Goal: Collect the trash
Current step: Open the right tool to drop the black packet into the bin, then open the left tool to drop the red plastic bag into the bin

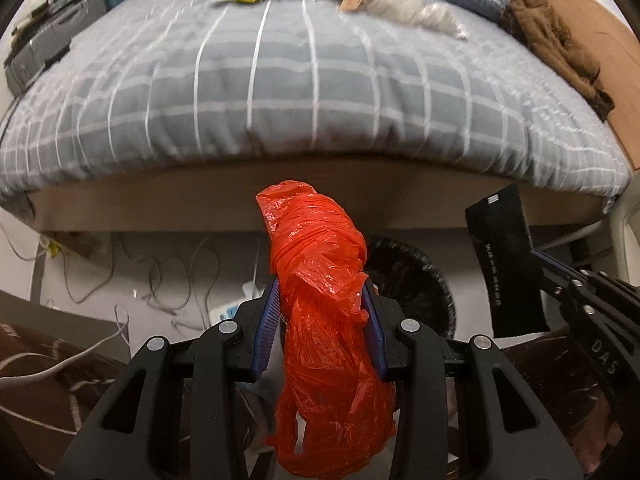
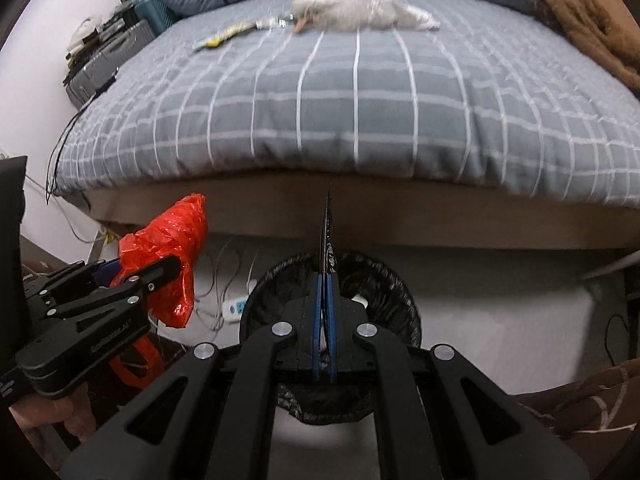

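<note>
The left tongs (image 1: 322, 312) were clenched on a scrunched-up, shiny red plastic bag (image 1: 320, 280), and it hung in the air in front of the bed with the grey checked cover (image 1: 280, 92). The bag looked very light and soft, and thin enough to squash flat. It seemed slippery too, so I think the best place to grab it was the thick bunched middle, where the blue pads (image 1: 267, 320) pressed on it, and not the loose floppy end. The right tongs (image 2: 327, 304) were squeezed tight on a flat, thin black packet (image 2: 329, 236), which stood up on its edge. The packet looked light and a bit stiff, like a card, so a pinch on its lower edge seemed enough. Both pieces were held over or near the round bin with a black crinkly liner (image 2: 400, 292) on the floor below.
</note>
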A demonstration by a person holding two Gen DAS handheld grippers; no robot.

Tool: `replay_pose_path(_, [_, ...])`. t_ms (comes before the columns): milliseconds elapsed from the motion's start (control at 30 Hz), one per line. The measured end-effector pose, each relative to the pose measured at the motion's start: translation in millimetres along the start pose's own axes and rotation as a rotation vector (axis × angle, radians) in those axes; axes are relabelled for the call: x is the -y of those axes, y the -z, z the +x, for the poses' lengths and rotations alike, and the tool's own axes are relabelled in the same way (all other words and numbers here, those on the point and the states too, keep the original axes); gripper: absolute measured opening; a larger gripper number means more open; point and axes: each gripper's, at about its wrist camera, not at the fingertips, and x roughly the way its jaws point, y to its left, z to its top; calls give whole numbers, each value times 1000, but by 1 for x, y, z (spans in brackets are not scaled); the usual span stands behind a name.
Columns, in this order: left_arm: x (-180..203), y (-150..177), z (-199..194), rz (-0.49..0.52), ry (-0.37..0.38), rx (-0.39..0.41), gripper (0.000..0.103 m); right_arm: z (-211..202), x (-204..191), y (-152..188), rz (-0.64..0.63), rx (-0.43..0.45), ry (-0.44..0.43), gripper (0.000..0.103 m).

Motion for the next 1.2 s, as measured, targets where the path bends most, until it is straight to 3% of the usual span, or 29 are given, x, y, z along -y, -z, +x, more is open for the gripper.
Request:
replay_pose_path(533, [-10,15,55,-9,-17,-82,37,72,1,19,14,-157,-7,2])
replay_pose_path(767, [-15,20,60,-18,-30,-98,37,80,-7,20,1,-167,0,5])
replay_pose_path(833, [-16,21,62,-17,-30,-100,37,78,-4,21,-2,-162,9,19])
replay_pose_path(967, [-8,18,63,-5,-21,-99,37,71,4,22,4,-143,39,33])
replay_pose_path(1033, [-4,18,65,3,-15,-105,37,69,9,22,1,-136,66,48])
replay_pose_path(1200, [10,19,68,29,5,-112,37,58,26,23,19,-97,127,69])
